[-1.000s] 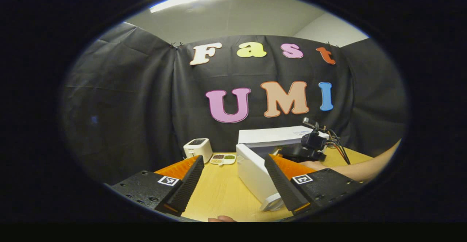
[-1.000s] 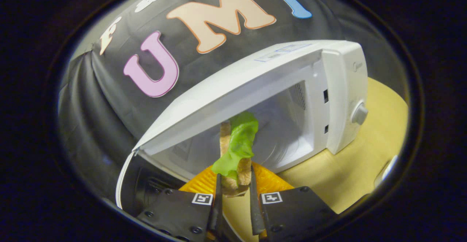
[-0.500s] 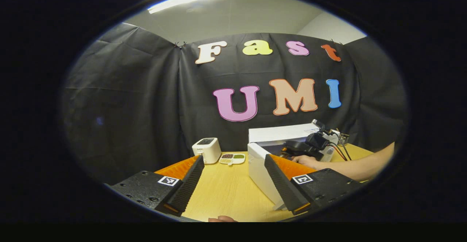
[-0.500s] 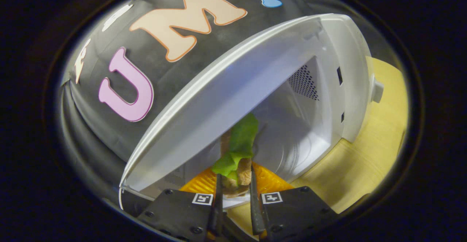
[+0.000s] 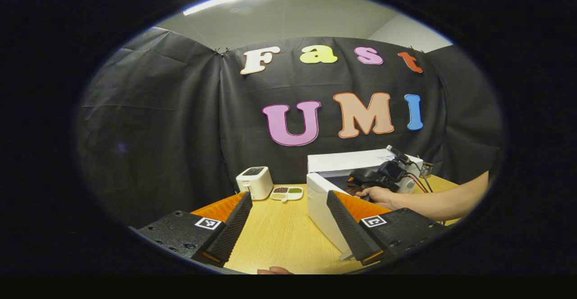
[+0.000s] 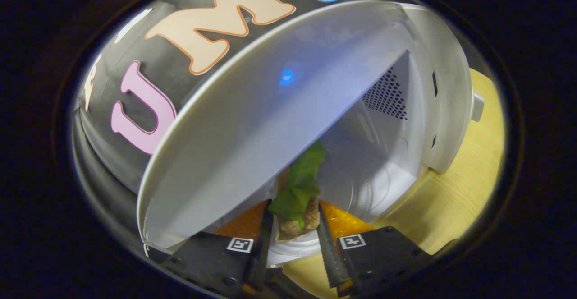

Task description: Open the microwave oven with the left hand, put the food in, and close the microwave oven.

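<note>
The white microwave (image 5: 356,161) stands on the wooden table (image 5: 279,236) with its door (image 5: 324,211) swung open toward me. My left gripper (image 5: 288,209) hangs open and holds nothing, in front of the door and apart from it. A hand (image 5: 378,195) holds the right gripper (image 5: 383,175) at the oven's mouth. In the right gripper view the right gripper (image 6: 295,206) reaches into the microwave's cavity (image 6: 387,163). A sandwich (image 6: 297,222) with a green lettuce leaf (image 6: 302,181) stands between its fingers (image 6: 328,245), which are parted a little. Whether they still press on it is unclear.
A small white appliance (image 5: 254,182) and a little divided dish (image 5: 287,193) sit at the back of the table, left of the microwave. The microwave's knob (image 6: 477,106) juts out at the right. A bare forearm (image 5: 446,200) crosses the table's right side.
The right gripper moved deeper into the oven with the sandwich, and its fingers have spread apart somewhat. The left gripper drifted slightly left and stayed open.
</note>
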`<state>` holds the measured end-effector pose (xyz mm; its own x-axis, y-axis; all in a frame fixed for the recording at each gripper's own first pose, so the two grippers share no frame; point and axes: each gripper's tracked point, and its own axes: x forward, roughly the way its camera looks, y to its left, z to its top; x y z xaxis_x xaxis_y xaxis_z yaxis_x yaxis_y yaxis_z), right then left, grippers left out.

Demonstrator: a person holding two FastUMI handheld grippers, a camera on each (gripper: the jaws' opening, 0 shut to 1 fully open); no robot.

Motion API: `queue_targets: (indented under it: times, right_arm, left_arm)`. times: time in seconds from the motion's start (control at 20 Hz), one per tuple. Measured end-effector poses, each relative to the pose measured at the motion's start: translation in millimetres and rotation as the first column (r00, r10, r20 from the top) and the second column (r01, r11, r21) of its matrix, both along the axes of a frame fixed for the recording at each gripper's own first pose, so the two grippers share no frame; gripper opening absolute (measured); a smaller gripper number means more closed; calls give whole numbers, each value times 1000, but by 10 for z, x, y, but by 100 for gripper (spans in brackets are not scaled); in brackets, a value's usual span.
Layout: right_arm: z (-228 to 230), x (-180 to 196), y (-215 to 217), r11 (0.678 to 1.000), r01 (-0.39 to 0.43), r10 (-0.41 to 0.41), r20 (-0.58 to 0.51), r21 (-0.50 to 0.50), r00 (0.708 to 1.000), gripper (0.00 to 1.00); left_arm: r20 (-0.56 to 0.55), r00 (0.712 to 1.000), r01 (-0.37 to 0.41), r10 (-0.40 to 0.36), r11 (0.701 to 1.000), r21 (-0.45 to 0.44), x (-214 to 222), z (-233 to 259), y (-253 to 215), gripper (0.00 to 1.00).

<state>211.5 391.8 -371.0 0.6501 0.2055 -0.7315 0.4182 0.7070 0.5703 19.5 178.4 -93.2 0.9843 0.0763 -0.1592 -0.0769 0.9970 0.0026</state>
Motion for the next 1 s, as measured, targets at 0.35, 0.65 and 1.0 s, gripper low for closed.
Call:
queue_targets:
  times: [0.35, 0.65, 1.0]
  right_arm:
    - [-141, -162, -138, 998, -31, 26, -96, -58, 995, 81]
    - [-148, -277, -269, 989, -75, 62, -107, -128, 992, 81]
    - [-34, -244, -483, 956, -100, 94, -36, -274, 995, 90]
  left_arm:
    - [-4, 1000, -4, 4, 1000, -6, 35, -22, -33, 96]
    - [2, 1000, 5, -5, 1000, -6, 14, 0, -83, 96]
    - [5, 1000, 4, -4, 1000, 1, -41, 24, -73, 97]
